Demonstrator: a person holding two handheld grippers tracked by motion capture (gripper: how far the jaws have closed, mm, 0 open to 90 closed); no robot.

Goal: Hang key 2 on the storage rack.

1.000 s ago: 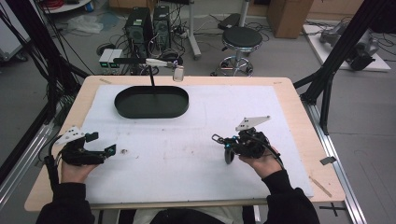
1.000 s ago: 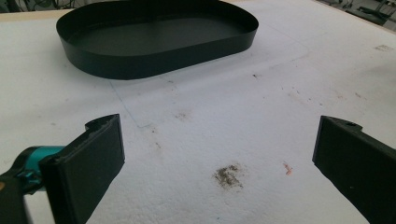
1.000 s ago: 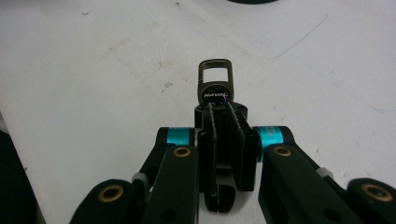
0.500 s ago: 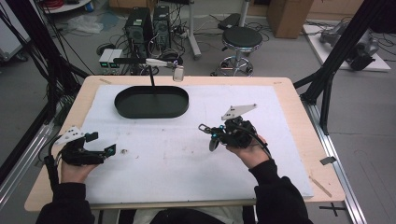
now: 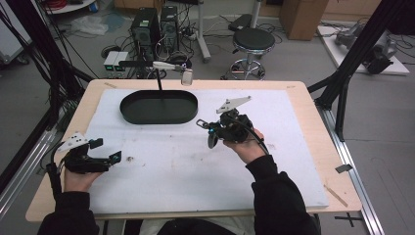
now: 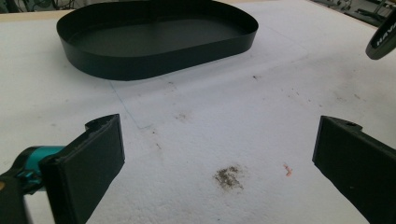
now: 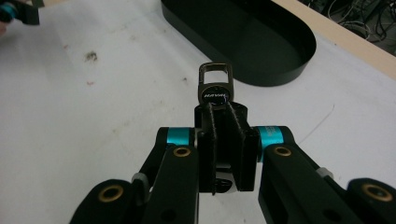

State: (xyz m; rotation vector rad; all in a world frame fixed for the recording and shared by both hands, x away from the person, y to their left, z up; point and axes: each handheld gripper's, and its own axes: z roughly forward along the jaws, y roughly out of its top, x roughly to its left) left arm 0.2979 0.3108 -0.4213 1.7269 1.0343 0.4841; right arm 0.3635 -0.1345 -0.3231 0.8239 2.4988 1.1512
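1. So, the white foam mat [image 5: 195,171] covers most of the wooden table [image 5: 313,122]; it's grainy, with a few dirt smudges.
2. The black oval tray [image 5: 159,106], thin-walled and matte, sits at the mat's far side.
3. The left gripper [image 5: 108,159] rests on the mat, jaws spread wide, nothing between them.
4. The right gripper [image 5: 208,134] is clenched on a small black key fob [image 7: 215,91] with a metal loop, held above the mat near the tray. Its lower half is hidden between the pads, so probably a car key.

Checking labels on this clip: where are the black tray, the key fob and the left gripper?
black tray [image 5: 128,113], high view, left rim.
key fob [image 7: 215,92], right gripper view, round body.
left gripper [image 5: 110,159], high view, between the jaws.
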